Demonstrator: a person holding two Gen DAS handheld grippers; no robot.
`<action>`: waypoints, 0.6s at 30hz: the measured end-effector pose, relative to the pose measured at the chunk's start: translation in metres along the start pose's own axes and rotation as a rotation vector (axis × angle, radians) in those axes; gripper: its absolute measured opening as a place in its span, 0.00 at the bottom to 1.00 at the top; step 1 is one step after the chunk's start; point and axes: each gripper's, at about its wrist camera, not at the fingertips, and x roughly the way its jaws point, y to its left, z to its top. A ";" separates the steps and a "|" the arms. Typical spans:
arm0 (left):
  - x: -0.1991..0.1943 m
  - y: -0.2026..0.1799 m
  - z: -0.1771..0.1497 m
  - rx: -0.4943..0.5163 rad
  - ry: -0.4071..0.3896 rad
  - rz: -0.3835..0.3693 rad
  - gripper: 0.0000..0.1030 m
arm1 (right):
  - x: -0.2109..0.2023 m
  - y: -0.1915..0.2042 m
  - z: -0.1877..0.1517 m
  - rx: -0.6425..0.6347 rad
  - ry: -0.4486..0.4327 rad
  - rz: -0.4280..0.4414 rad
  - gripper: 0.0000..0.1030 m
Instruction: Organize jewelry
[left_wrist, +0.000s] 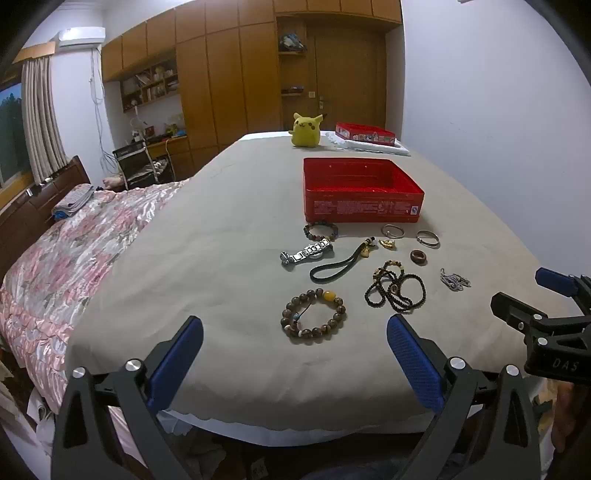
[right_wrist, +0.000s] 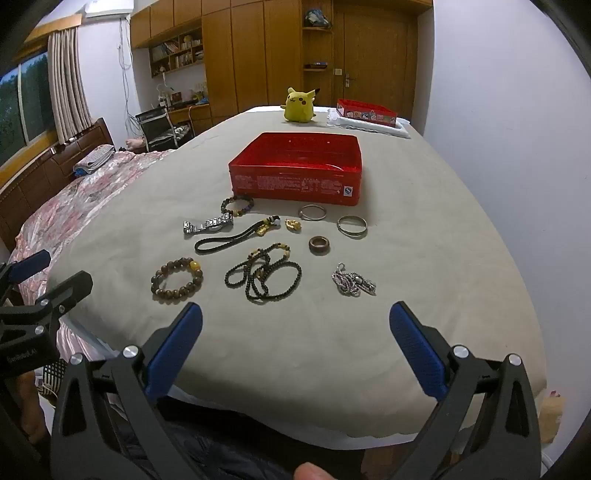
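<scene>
An open red tin (left_wrist: 360, 190) (right_wrist: 295, 171) stands on the beige cloth. In front of it lie several pieces: a brown bead bracelet with an amber bead (left_wrist: 314, 316) (right_wrist: 176, 279), a black bead necklace (left_wrist: 395, 290) (right_wrist: 263, 276), a steel watch (left_wrist: 306, 252) (right_wrist: 208, 224), a black cord charm (left_wrist: 341, 260) (right_wrist: 236, 236), a silver chain (left_wrist: 455, 279) (right_wrist: 354, 283), a wooden ring (left_wrist: 418, 256) (right_wrist: 319, 245) and two silver bangles (right_wrist: 352, 225). My left gripper (left_wrist: 294, 325) and right gripper (right_wrist: 295, 312) hover open near the front edge, holding nothing.
A yellow plush toy (left_wrist: 306, 129) (right_wrist: 299, 104) and a second red tin (left_wrist: 365, 134) (right_wrist: 366, 112) on white cloth sit at the far end. A pink quilt (left_wrist: 74, 258) lies to the left, wardrobes behind. The right gripper's body (left_wrist: 546, 325) shows at the left view's right side.
</scene>
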 end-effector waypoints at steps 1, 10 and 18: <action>0.000 0.000 0.000 -0.002 0.001 -0.001 0.96 | 0.000 0.001 0.000 -0.001 0.000 0.000 0.97; 0.000 0.000 0.000 0.001 0.002 0.002 0.96 | 0.000 -0.001 0.000 0.002 -0.007 0.003 0.97; 0.000 0.000 0.000 0.003 0.002 0.002 0.96 | 0.000 0.000 -0.001 0.000 -0.008 0.000 0.97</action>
